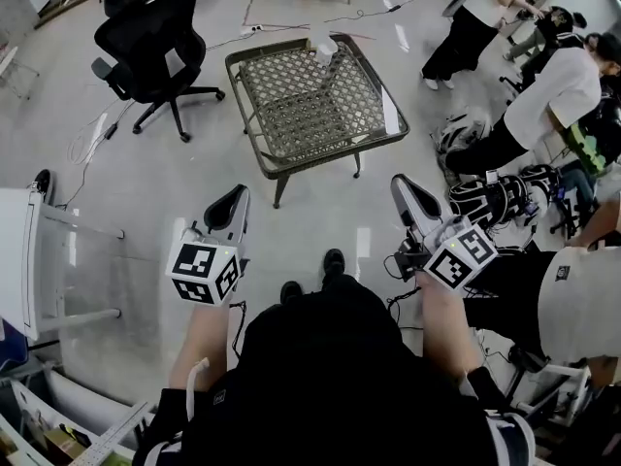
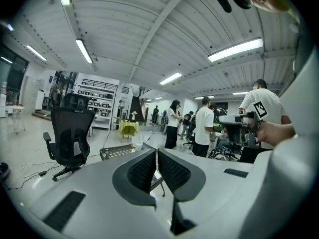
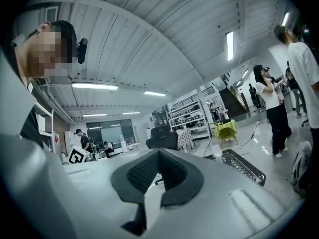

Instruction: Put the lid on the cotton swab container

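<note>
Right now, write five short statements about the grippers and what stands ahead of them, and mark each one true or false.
1. The left gripper is shut with nothing between its jaws. True.
2. The right gripper holds a lid. False: it is shut and empty.
3. The lattice-top table stands on the floor ahead of both grippers, and neither touches it. True.
4. The black office chair stands to the right of the table. False: it stands to the table's left.
5. A small pale container sits at the table's far edge. True.
</note>
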`<state>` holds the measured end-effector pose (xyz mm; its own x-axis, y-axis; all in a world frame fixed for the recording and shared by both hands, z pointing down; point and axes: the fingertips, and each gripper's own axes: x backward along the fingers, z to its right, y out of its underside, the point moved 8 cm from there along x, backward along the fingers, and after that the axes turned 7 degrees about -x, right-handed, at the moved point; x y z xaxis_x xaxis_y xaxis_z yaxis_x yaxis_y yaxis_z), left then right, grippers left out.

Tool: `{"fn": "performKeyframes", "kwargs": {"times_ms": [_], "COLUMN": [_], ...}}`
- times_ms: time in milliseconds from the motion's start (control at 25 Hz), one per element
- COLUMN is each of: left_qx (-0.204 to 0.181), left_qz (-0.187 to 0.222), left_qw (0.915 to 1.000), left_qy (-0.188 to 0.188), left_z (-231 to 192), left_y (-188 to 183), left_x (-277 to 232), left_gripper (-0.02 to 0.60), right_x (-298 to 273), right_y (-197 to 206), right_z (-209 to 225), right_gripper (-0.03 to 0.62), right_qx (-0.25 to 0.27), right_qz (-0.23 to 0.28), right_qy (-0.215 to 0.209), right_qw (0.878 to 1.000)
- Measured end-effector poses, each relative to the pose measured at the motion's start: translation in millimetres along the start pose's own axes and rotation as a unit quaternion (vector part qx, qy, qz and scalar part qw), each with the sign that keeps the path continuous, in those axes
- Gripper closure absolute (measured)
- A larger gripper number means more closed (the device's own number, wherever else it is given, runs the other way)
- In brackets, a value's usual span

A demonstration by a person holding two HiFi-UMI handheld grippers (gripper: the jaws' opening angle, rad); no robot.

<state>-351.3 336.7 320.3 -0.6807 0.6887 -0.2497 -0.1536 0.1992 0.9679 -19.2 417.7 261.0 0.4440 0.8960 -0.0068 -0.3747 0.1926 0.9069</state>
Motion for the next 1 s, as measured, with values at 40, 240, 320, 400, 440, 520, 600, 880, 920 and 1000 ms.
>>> {"fn": "performKeyframes", "kwargs": {"times_ms": [40, 240, 320, 400, 440, 520, 600, 880, 920, 1000], "left_qx": [0.001, 0.002, -0.005, -0.014, -0.017, -0.021, -0.028, -0.040, -0.043, -0.045], "left_qz": [0.001, -0.006, -0.012, -0.015, -0.015, -0.014, -0.013, -0.014, -0.012, -0.008], "left_qw": [1.0000, 0.9999, 0.9999, 0.9998, 0.9997, 0.9996, 0.9994, 0.9991, 0.9990, 0.9989], "left_qy": [-0.003, -0.013, -0.009, -0.002, 0.003, 0.012, 0.017, -0.003, -0.007, -0.015], "left_z": [-2, -5, -2, 5, 9, 18, 25, 40, 44, 52], "left_y": [-1, -4, -7, -13, -18, -26, -36, -76, -83, -96], "left_x": [-1, -11, -24, -42, -54, -79, -107, -206, -219, -242], "left_gripper": [0.561, 0.561, 0.561, 0.561, 0.561, 0.561, 0.561, 0.561, 0.561, 0.561], "right_x": [-3, -15, -19, -25, -28, -33, -38, -44, -47, -51], "right_y": [1, 5, 6, 6, 6, 4, -2, -36, -42, -55], "right_z": [2, 23, 36, 54, 65, 88, 114, 216, 230, 256], "right_gripper": [0.583, 0.583, 0.584, 0.584, 0.583, 0.583, 0.583, 0.583, 0.584, 0.583], "right_qx": [-0.002, -0.030, -0.038, -0.050, -0.057, -0.070, -0.077, -0.091, -0.093, -0.098], "right_qz": [-0.003, -0.003, -0.004, -0.006, -0.005, -0.004, -0.004, -0.012, -0.012, -0.012], "right_qy": [-0.002, -0.003, -0.005, -0.005, -0.004, -0.003, -0.003, -0.006, -0.009, -0.016], "right_qw": [1.000, 1.000, 0.999, 0.999, 0.998, 0.998, 0.997, 0.996, 0.996, 0.995]}}
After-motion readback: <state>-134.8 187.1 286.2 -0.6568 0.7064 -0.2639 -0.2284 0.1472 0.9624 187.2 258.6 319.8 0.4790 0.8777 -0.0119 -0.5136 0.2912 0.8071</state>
